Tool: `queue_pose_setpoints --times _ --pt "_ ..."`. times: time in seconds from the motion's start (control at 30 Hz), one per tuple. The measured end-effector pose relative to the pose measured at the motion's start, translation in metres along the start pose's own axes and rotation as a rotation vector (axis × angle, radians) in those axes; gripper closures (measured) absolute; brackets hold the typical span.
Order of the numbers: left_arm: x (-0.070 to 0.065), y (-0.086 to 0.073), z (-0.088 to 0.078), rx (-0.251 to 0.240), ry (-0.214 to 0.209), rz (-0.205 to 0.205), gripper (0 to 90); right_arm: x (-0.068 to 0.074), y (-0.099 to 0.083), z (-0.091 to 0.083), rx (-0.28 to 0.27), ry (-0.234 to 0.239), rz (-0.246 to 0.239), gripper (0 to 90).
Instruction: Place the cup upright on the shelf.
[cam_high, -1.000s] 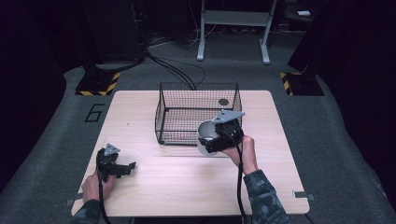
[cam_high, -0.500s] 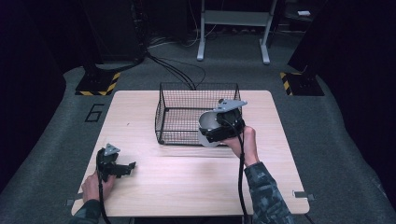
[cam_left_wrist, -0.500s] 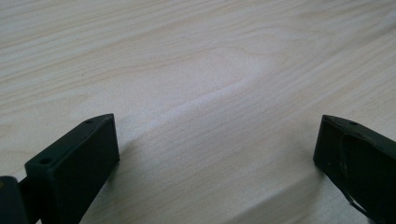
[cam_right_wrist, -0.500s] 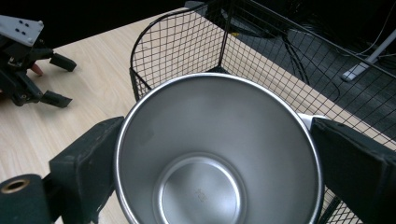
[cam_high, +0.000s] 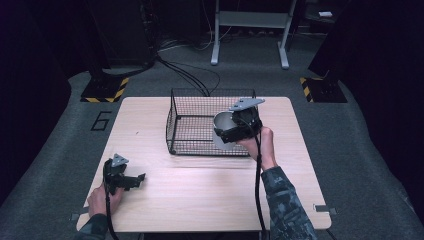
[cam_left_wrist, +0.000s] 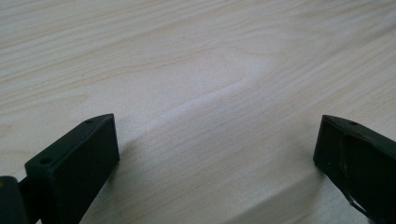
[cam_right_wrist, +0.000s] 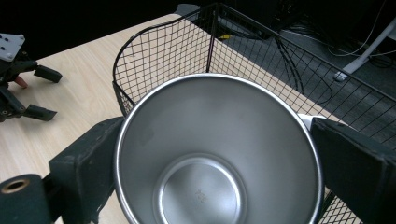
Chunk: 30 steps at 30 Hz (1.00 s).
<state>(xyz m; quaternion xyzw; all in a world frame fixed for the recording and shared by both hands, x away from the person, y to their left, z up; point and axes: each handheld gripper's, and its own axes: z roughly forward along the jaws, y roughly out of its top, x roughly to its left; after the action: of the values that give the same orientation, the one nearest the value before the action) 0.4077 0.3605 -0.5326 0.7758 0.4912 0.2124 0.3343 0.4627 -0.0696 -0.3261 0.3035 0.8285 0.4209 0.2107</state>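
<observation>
A steel cup (cam_high: 223, 128) (cam_right_wrist: 215, 154) hangs over the right front part of a black wire basket (cam_high: 195, 125) (cam_right_wrist: 159, 51). My right gripper (cam_high: 231, 131) (cam_right_wrist: 215, 154) is shut on the cup, one jaw on each side of its rim, and the empty cup faces the camera. My left gripper (cam_high: 136, 181) (cam_left_wrist: 217, 154) rests low over the bare wooden table (cam_high: 200, 195) (cam_left_wrist: 196, 70) at the front left, open, with nothing between its jaws. That left gripper (cam_right_wrist: 44, 93) also appears far off in the right gripper view.
The basket stands at the back middle of the table. Black cables (cam_high: 190, 80) run over the grey floor behind it, near a metal stand (cam_high: 250, 35). Yellow-black striped blocks (cam_high: 105, 90) lie at the table's far corners.
My right gripper has carried the cup up and away from me, from the basket's front wall to over its inside. The left gripper has stayed still.
</observation>
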Motion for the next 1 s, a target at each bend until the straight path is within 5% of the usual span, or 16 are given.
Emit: queue_pose_setpoints --times 1.0 --pt "0.0 0.0 0.0 0.0 0.0 0.0 0.1 -0.027 0.027 0.026 0.028 -0.039 0.014 5.9"
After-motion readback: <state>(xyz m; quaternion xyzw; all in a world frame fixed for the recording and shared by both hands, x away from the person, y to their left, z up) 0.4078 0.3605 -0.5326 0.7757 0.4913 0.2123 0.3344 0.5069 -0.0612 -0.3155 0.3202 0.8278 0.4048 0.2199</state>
